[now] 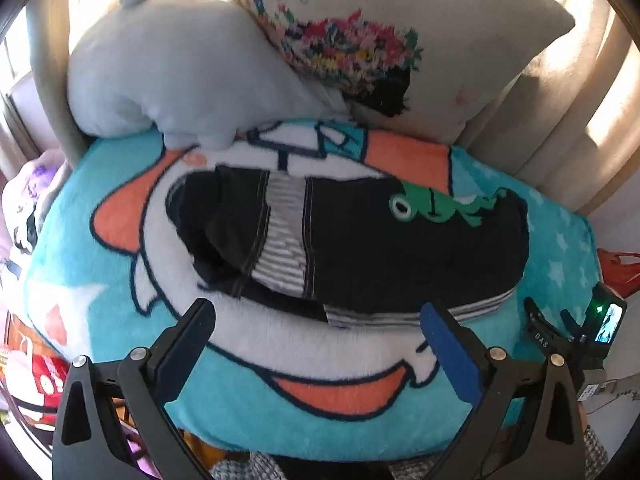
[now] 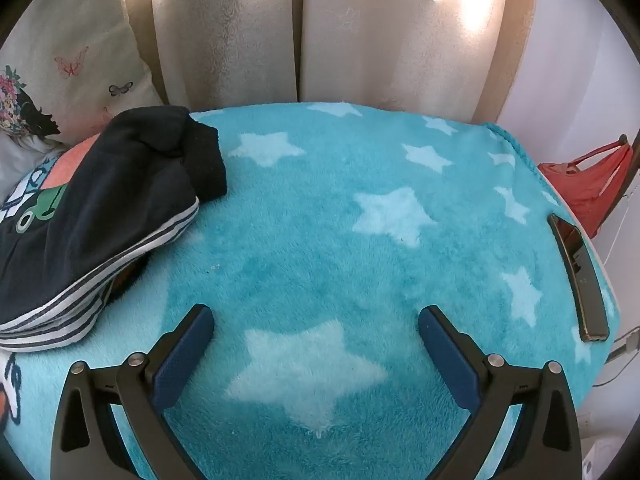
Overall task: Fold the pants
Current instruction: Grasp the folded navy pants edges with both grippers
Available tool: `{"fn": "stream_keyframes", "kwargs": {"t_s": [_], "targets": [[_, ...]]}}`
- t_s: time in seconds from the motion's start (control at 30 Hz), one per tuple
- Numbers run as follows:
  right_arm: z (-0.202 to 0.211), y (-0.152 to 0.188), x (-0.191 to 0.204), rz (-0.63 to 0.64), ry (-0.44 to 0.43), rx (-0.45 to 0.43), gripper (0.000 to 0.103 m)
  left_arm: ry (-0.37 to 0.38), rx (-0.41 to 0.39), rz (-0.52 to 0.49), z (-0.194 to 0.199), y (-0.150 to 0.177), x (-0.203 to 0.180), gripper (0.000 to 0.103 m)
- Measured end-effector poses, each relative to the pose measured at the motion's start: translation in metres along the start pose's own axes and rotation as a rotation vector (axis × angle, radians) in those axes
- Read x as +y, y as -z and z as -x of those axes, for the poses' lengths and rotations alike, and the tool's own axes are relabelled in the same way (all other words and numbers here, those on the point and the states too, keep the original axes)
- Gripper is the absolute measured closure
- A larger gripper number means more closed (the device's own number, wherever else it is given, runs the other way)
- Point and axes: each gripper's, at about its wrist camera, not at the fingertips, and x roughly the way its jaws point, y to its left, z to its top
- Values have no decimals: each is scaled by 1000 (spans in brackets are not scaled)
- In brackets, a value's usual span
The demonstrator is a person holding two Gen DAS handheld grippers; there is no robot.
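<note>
Folding is looking largely done, since the dark navy children's pants with a green frog patch and grey striped lining (image 1: pixel 352 240) are lying doubled into a compact bundle on the turquoise star-patterned fleece blanket (image 2: pixel 360 240), while the left gripper (image 1: pixel 316 320) and right gripper (image 2: pixel 316 320) are hovering wide open, holding nothing.

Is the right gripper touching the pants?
Apart. The right wrist view shows the right gripper open over bare blue blanket, with the pants off to its left across a clear gap.
</note>
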Motion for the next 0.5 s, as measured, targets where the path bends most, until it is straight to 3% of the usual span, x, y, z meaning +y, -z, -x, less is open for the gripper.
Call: {"fn": "stream_keyframes", "kwargs": {"t_s": [0.03, 0.07, 0.2, 0.27, 0.37, 0.43, 0.5], "targets": [[0, 0, 0, -1, -1, -3, 0, -1, -22, -18, -1, 11, 0, 4], [0, 0, 0, -1, -1, -5, 0, -14, -16, -28, -3, 20, -5, 14], [0, 0, 0, 2, -2, 0, 0, -26, 130, 9, -18, 18, 0, 56], [0, -1, 0, 7, -3, 5, 0, 0, 145, 54, -17, 16, 10, 58], [1, -4, 2, 19, -8, 14, 0, -7, 81, 126, -1, 2, 35, 58], [-1, -10, 3, 50, -18, 47, 1, -22, 60, 162, 5, -7, 52, 51], [1, -17, -2, 46, -27, 66, 10, -17, 59, 215, 4, -16, 73, 36]]}}
